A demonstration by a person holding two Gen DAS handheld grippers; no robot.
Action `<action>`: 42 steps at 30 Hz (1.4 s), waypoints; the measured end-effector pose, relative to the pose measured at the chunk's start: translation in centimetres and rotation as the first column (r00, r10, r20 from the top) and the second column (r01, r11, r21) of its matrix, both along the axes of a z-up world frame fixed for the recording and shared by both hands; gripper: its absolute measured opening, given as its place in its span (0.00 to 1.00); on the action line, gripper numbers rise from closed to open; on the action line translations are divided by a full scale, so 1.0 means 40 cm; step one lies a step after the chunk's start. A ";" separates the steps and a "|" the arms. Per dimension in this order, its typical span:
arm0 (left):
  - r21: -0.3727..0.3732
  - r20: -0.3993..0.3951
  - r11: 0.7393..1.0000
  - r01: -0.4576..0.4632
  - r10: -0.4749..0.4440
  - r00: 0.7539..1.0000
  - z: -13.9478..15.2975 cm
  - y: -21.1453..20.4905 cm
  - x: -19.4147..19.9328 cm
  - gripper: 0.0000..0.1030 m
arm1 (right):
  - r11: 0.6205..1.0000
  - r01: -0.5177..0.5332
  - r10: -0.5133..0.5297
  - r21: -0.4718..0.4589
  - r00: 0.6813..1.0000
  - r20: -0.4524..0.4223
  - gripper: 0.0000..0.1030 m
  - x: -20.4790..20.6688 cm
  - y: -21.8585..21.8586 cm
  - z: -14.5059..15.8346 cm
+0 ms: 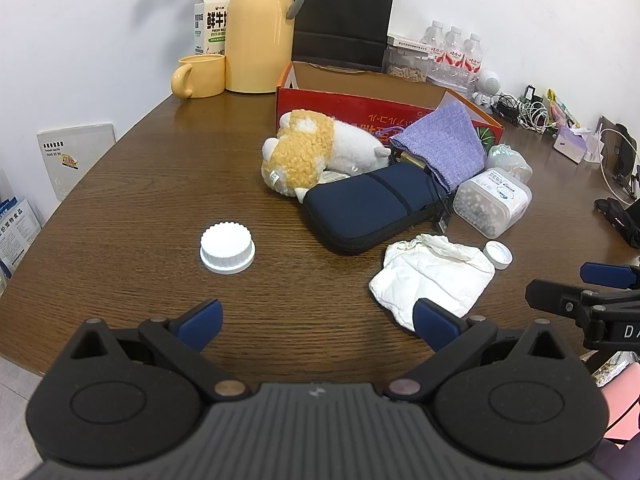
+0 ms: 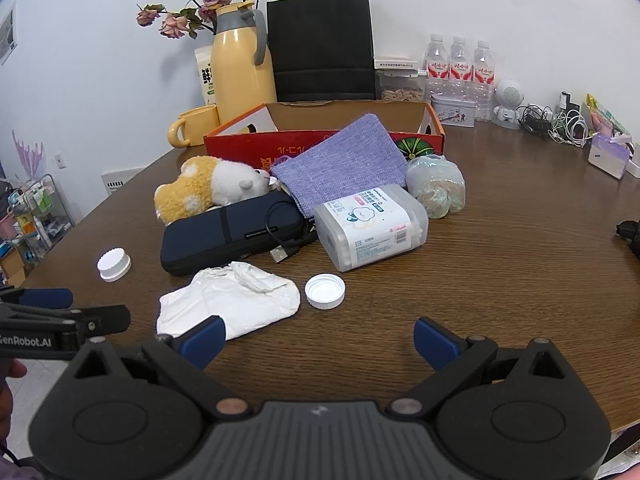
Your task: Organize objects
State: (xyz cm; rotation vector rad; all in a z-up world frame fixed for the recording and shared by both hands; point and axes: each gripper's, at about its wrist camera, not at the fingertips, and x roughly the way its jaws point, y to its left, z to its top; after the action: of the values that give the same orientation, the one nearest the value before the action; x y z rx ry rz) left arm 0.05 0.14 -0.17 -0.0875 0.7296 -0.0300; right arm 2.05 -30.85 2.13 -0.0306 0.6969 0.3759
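A red cardboard box [image 1: 320, 102] [image 2: 232, 144] stands open at mid-table. In front of it lie a plush toy [image 1: 304, 152] [image 2: 200, 188], a purple cloth [image 1: 440, 140] [image 2: 344, 160], a dark blue pouch [image 1: 368, 204] [image 2: 224, 232], a clear cotton-swab box [image 1: 494, 200] [image 2: 372, 226], a crumpled white tissue [image 1: 432, 276] [image 2: 232, 300] and two white caps [image 1: 227, 246] [image 2: 325, 291]. My left gripper [image 1: 318, 320] is open and empty, near the front edge. My right gripper [image 2: 318, 338] is open and empty too, just before the tissue and the upturned cap.
A yellow thermos [image 1: 260, 32] [image 2: 242, 64], yellow mug [image 1: 200, 76], milk carton [image 1: 210, 20] and black paper bag [image 2: 320, 48] stand at the back. Water bottles [image 2: 460, 60], a small white robot figure [image 2: 508, 104] and cables [image 2: 560, 124] line the back right.
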 end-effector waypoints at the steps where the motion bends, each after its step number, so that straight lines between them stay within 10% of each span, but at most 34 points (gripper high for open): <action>1: -0.001 0.000 1.000 0.000 0.000 1.000 0.000 -0.001 0.000 1.00 | 1.000 0.000 0.000 0.000 1.000 0.000 0.98 0.001 0.000 0.000; 42: 0.005 0.001 0.999 -0.050 0.050 0.999 -0.023 0.031 0.020 1.00 | 1.000 0.010 -0.010 -0.006 1.000 0.004 0.96 0.021 -0.011 -0.028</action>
State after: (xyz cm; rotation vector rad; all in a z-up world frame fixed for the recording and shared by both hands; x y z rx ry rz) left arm 0.84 1.40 -1.07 -0.1010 0.7260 0.0191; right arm 2.90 -31.30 1.02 -0.0337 0.6939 0.3636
